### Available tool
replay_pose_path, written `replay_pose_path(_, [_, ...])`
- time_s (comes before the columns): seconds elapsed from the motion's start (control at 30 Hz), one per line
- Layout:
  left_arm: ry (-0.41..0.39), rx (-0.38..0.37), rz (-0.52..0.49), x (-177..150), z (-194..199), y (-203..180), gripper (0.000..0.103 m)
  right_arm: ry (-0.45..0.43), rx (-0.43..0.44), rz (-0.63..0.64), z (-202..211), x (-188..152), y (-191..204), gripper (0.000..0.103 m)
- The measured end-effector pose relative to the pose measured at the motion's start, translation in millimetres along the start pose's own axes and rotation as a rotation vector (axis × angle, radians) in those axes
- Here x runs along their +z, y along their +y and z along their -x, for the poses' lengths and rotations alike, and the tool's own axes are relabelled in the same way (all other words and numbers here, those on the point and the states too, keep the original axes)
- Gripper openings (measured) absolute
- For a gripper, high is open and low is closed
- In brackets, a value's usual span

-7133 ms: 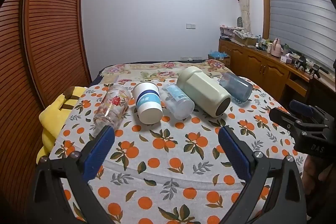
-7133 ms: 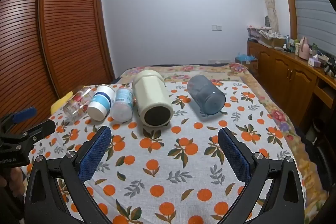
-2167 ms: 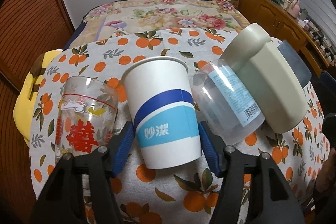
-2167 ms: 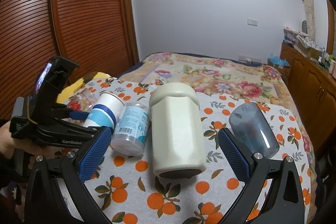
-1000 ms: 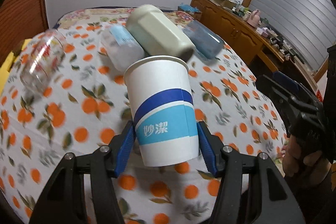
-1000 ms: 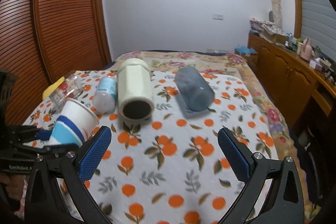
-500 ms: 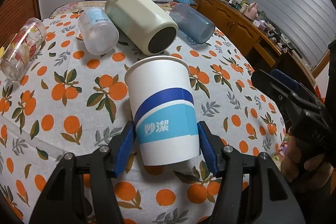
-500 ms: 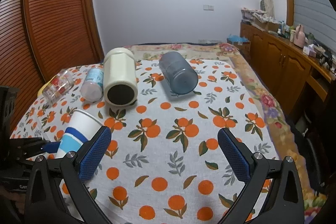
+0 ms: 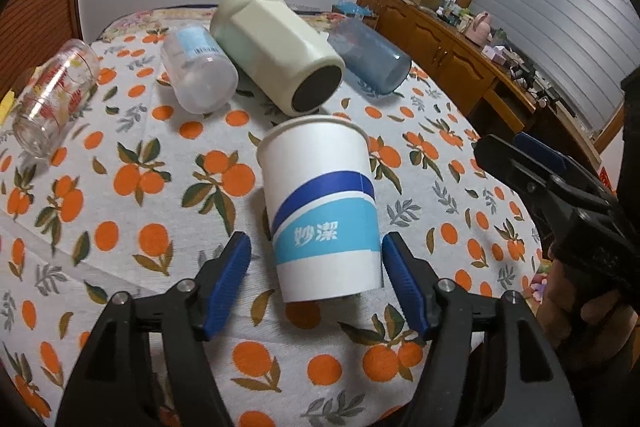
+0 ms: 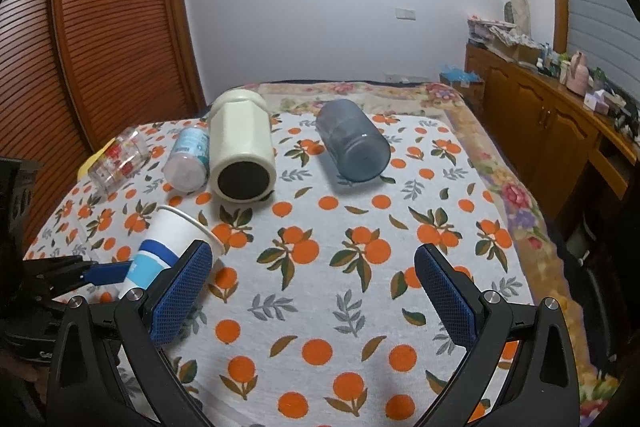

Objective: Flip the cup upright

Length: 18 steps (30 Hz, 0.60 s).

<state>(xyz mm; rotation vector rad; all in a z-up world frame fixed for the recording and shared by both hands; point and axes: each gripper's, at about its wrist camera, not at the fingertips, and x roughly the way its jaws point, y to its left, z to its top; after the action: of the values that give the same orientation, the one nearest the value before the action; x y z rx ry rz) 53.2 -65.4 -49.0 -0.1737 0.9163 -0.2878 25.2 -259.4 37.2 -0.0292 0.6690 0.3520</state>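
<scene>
In the lower centre of the left wrist view, the paper cup [image 9: 324,211], white with a dark blue stripe and a light blue band, stands mouth-up on the orange-print tablecloth [image 9: 152,187], leaning slightly. The left gripper [image 9: 316,279] has its 2 blue-padded jaws spread apart on either side of the cup's lower part, with a gap visible between the left pad and the cup wall and the right pad just beside it; nothing is clamped. Across the upper half of that frame, 4 other vessels lie on their sides: a clear printed glass [image 9: 52,95] at the far left, a clear plastic bottle [image 9: 198,71] next to it, a cream jar [image 9: 276,47] with its dark opening toward the camera, and a blue tumbler [image 9: 370,57] to the upper right. The right gripper [image 10: 314,297] shows in the lower part of the right wrist view, jaws wide apart over bare cloth, holding nothing. In that view the paper cup sits at lower left, partly behind the gripper's left pad, and the other 4 vessels lie in a row across the middle of the frame.
</scene>
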Motion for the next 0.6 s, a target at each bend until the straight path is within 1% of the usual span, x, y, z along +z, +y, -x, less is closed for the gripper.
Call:
replay_pose_path(0.23, [-0.071,0.028,-0.029,-2,31,5,0.072,0.017,0.039,0.012,-3,7,14,0.103])
replay_pose_path(0.37, [-0.126,0.079,-0.063,-4,46,9,0.074,0.083,0.091,0.025,-14,6,30,0.099])
replay_pose_path(0.43, [-0.159,0.124,-0.072,-5,54,15,0.076,0.113,0.119,0.019,-20,7,37,0.098])
replay_pose_path(0.53, [-0.177,0.139,-0.064,-5,61,26,0.077,0.172,0.165,-0.016,-34,9,43,0.098])
replay_pose_path(0.6, [-0.182,0.149,-0.056,-5,63,31,0.077,0.217,0.177,-0.039,-43,7,44,0.096])
